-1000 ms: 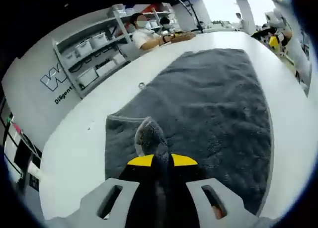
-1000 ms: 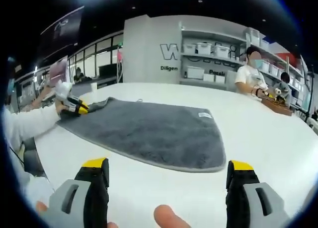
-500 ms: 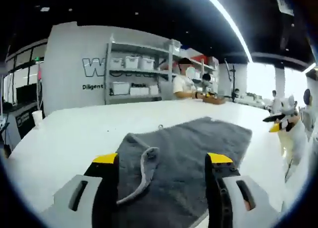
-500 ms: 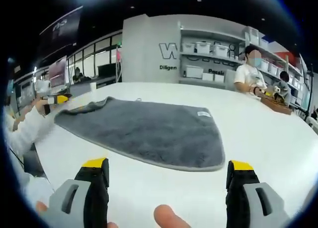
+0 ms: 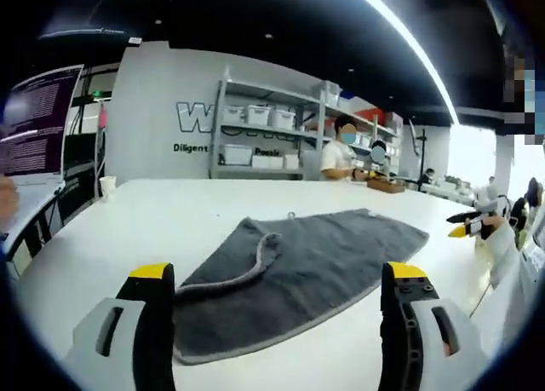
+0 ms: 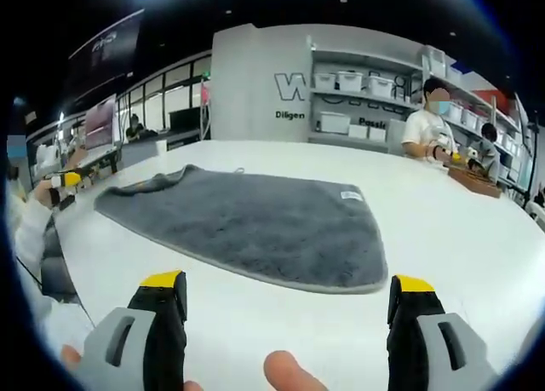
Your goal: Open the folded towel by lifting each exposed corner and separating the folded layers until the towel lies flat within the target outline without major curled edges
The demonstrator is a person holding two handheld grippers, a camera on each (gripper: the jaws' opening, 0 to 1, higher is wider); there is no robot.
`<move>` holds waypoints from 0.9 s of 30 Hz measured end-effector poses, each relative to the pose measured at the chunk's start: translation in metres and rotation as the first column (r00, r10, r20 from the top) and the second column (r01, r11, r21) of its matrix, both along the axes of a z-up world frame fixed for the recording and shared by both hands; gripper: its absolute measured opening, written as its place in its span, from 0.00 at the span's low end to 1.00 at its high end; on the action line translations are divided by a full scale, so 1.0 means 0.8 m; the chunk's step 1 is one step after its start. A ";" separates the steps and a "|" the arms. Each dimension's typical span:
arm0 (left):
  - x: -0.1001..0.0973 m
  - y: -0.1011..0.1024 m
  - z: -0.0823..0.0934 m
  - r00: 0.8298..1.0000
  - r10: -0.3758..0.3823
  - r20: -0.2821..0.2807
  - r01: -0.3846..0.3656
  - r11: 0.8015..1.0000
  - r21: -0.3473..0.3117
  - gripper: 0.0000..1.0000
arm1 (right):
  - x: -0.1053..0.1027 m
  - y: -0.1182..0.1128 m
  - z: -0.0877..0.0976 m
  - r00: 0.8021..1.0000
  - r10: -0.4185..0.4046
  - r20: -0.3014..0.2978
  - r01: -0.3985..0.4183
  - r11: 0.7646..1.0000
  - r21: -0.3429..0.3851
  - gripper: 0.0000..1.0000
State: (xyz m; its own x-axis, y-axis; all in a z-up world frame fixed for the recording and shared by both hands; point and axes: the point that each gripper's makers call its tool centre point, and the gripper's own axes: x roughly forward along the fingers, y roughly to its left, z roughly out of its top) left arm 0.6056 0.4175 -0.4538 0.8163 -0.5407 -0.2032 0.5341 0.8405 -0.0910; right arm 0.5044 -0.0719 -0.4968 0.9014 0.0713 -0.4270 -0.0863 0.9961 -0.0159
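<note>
We see both the left gripper and right gripper with jaws spread and empty over the white table, the grey towel spread out with one curled corner, its tag unreadable, wall lettering cut off at "Diligen".

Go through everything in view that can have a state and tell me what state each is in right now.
Towel: spread on the table, one corner edge curled up.
Towel label: lying flat.
Left gripper: open, holding nothing.
Right gripper: open, holding nothing.
Table: white, bearing the towel.
</note>
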 end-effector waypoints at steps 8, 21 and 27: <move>-0.017 0.007 -0.007 1.000 0.016 -0.011 -0.016 1.000 0.023 1.00 | -0.002 0.000 0.003 1.000 -0.003 0.007 0.003 1.000 -0.002 0.99; 0.002 0.005 -0.005 1.000 -0.008 -0.012 0.009 0.999 0.040 1.00 | -0.002 0.001 0.004 1.000 0.002 0.006 -0.002 1.000 -0.002 0.99; 0.033 -0.005 -0.003 0.998 -0.064 -0.015 0.065 0.997 0.043 1.00 | -0.002 0.001 0.003 1.000 0.003 0.004 -0.003 1.000 0.000 0.99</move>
